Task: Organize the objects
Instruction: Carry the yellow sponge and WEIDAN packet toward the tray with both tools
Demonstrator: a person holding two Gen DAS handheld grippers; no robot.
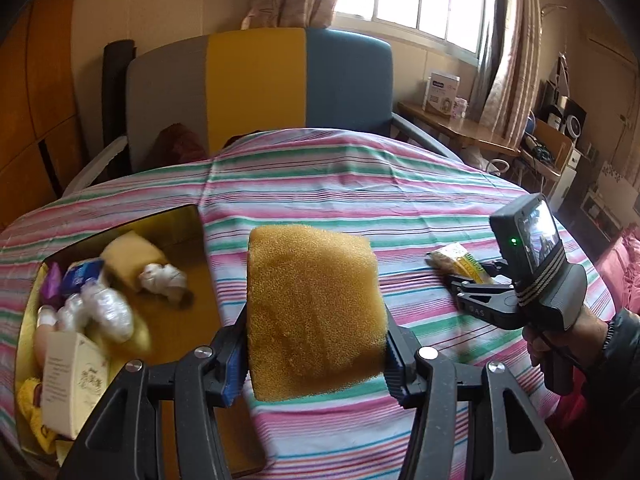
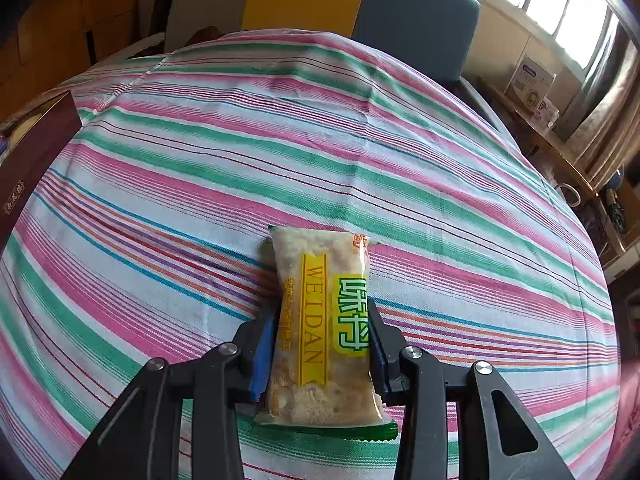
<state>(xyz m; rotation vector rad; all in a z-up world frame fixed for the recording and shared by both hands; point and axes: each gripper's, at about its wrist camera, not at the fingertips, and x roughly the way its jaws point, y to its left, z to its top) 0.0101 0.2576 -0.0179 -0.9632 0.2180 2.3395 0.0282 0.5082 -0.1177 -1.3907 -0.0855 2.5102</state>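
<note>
While left gripper point(image 1: 316, 354) pinches sponge point(image 1: 314, 312) right of box point(image 1: 120, 226), carry leftward over rim, release inside. Right gripper point(image 2: 322, 354) pinching snack point(image 2: 322, 328) on cloth point(image 2: 200, 160), far right of box: lift only once clear.

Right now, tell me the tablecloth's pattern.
The tablecloth has pink, green, white and blue stripes; the right wrist view shows it best.

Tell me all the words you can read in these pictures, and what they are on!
"WEIDAN": on the yellow band of the snack packet between the right gripper's pads.
Green Chinese characters beside it: readable in shape, not by me.
Gold mark on the dark red box: too small.
Print on the cream carton in the box: blurred.
The sponge in the left gripper: no text.
</note>
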